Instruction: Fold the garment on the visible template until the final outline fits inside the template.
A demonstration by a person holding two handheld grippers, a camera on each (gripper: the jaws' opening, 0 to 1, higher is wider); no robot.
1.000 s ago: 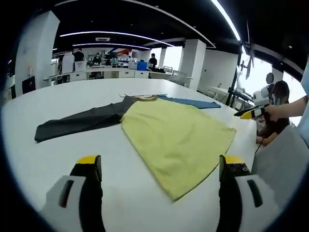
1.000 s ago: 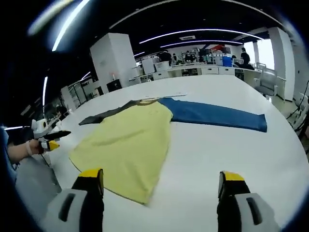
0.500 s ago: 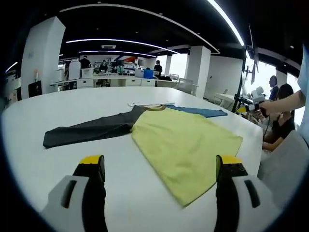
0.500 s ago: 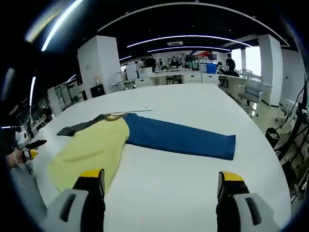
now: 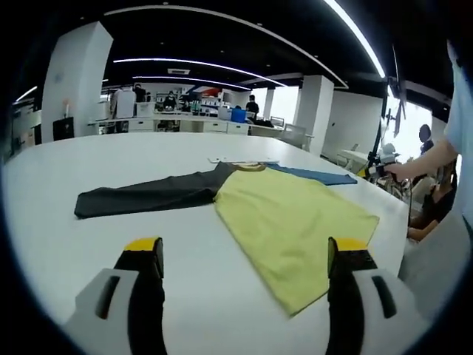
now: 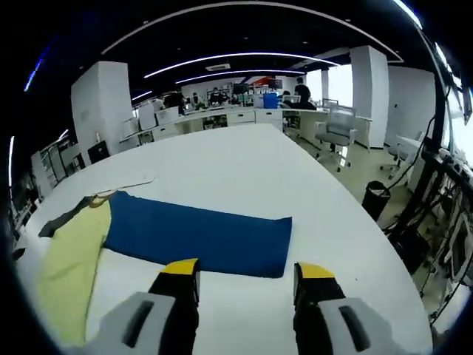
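Garment (image 5: 288, 222) spread flat on the white table (image 5: 59, 214): yellow body, one dark grey sleeve, one blue sleeve.

Left gripper view takes in the yellow body and the grey sleeve (image 5: 148, 198) at full length, stretching toward the table's left edge; the blue sleeve (image 5: 314, 176) is a thin strip behind the body. The person's hand (image 5: 399, 171) is out at the right, beyond the table edge. Left gripper (image 5: 240, 255): jaws wide apart, nothing between them, over bare table with the yellow hem just ahead of the right jaw.

Right gripper view gives the blue sleeve (image 6: 196, 240) broad and flat, its cuff end toward the table's right edge; an office chair (image 6: 332, 132) stands beyond that edge. Right gripper (image 6: 246, 272): jaws moderately parted, holding nothing, tips at the sleeve's near edge; contact unclear.
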